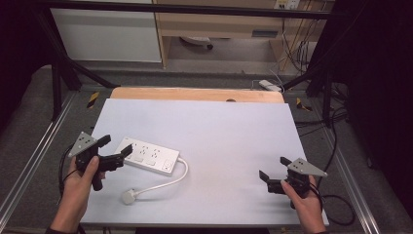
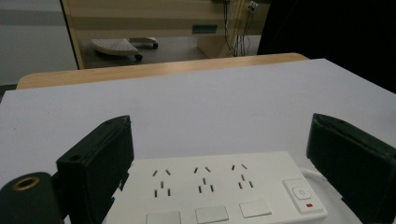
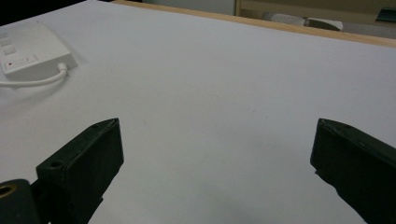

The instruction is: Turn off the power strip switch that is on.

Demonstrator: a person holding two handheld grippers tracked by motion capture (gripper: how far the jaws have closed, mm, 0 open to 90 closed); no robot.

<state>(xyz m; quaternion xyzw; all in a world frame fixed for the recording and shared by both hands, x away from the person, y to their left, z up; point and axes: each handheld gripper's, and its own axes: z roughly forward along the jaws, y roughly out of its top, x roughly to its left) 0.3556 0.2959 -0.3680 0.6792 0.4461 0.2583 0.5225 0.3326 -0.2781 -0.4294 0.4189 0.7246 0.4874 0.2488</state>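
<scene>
A person seated at a white table (image 1: 219, 126) holds a gripper in each hand, with a white power strip (image 1: 148, 154) lying flat on the table's left half. The left gripper (image 1: 116, 148) sits at the strip's near-left end, its jaws spread wide and closed on nothing; 1 jaw tip reaches the strip's corner, though contact cannot be confirmed from the high view. In the left gripper view, the left gripper (image 2: 219, 163) has its 2 black jaws standing on either side of the power strip (image 2: 219, 193), which lies between them, wider apart than the strip's length. That view shows 3 sets of sockets along the strip's top, 3 flat buttons below them, and a switch (image 2: 301, 193) with a small red mark at its right end.

A white cord (image 1: 168, 180) curves from the strip's right end toward the person and ends in a plug (image 1: 129, 196) resting on the table. The right gripper (image 1: 273, 168) hovers over bare table at the near-right, well apart from the strip, its jaws also wide open and empty. In the right gripper view, the power strip (image 3: 32, 53) lies far off at upper left.
</scene>
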